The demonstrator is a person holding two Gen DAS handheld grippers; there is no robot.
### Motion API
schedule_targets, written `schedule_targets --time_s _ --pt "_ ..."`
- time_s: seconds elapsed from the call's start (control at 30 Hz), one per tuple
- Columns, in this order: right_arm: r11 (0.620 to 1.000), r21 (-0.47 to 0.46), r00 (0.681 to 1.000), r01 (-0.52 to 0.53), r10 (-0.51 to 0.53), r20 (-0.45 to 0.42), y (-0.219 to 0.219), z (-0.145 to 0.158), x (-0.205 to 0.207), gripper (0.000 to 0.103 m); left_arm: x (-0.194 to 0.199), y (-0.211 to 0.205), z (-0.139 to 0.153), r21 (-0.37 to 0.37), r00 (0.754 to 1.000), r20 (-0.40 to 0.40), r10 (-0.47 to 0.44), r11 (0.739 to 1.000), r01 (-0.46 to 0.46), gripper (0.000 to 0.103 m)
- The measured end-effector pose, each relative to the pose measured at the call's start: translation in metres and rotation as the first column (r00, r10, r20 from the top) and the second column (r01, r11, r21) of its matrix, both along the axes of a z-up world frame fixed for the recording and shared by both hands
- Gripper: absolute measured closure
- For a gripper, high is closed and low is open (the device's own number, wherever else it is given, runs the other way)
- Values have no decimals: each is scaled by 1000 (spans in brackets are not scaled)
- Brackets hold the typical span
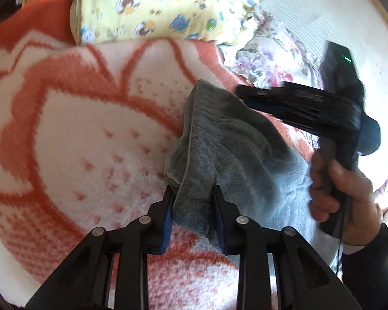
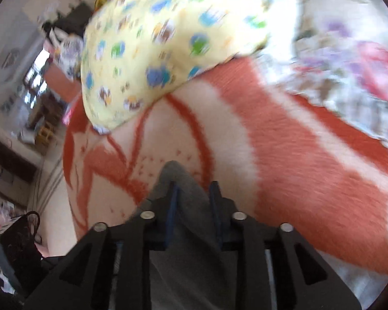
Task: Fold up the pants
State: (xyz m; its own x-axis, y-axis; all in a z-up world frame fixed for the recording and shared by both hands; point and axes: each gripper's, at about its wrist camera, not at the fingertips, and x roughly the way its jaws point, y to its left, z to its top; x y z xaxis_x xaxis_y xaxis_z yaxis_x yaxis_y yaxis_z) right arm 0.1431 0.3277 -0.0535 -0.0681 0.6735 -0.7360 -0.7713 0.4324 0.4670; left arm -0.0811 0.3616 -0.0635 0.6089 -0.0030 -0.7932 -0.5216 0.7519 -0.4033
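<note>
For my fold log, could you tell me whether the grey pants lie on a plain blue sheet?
No, the grey pants lie on an orange-and-white patterned blanket.

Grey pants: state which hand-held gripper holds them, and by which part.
Both. The left hand-held gripper pinches a bunched edge of the grey pants near a seam. The right hand-held gripper grips a fold of them; which part cannot be told.

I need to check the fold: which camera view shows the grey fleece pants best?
The left wrist view: the grey fleece pants show a seam and most of the bundle, between the left gripper fingers. The right wrist view shows only a blurred strip in the right gripper.
</note>
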Motion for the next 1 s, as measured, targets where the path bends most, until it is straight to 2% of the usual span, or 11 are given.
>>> schedule_targets --time_s 0.1,0.13,0.17,0.2,0.37,0.53,0.73,0.87,0.9,0.97,1.0 --pt "996 69 998 64 -65 17 -51 24 12 62 0 -8 22 101 1000 16 8 995 -9 69" --pt "993 79 996 89 -91 22 -66 29 14 56 -4 -10 33 139 1000 27 9 990 -13 64" --pt "989 89 992 118 -121 28 -88 34 17 54 -7 -10 38 154 999 36 9 988 -15 54" --pt "985 95 989 141 -144 32 -105 38 17 53 -11 -11 47 170 998 58 12 985 -22 50" --pt "958 78 960 276 -279 24 -200 44 10 53 20 -27 57 159 995 86 -50 987 36 50" --pt "913 27 913 408 -408 7 -289 34 -10 53 62 -86 58 158 974 78 -212 967 198 50" --pt "855 -41 856 517 -517 10 -377 22 -32 53 92 -158 53 144 913 51 -404 908 394 50" --pt "803 -68 806 592 -591 31 -435 23 -50 53 102 -206 49 156 847 27 -530 839 520 50" --pt "785 -74 788 616 -615 37 -450 25 -54 53 101 -213 49 159 834 24 -551 826 541 50" --pt "738 -86 743 669 -666 62 -480 27 -65 53 103 -237 47 166 783 8 -622 773 612 50" --pt "711 -92 717 697 -693 76 -495 29 -70 53 102 -244 47 175 772 2 -636 760 626 50"
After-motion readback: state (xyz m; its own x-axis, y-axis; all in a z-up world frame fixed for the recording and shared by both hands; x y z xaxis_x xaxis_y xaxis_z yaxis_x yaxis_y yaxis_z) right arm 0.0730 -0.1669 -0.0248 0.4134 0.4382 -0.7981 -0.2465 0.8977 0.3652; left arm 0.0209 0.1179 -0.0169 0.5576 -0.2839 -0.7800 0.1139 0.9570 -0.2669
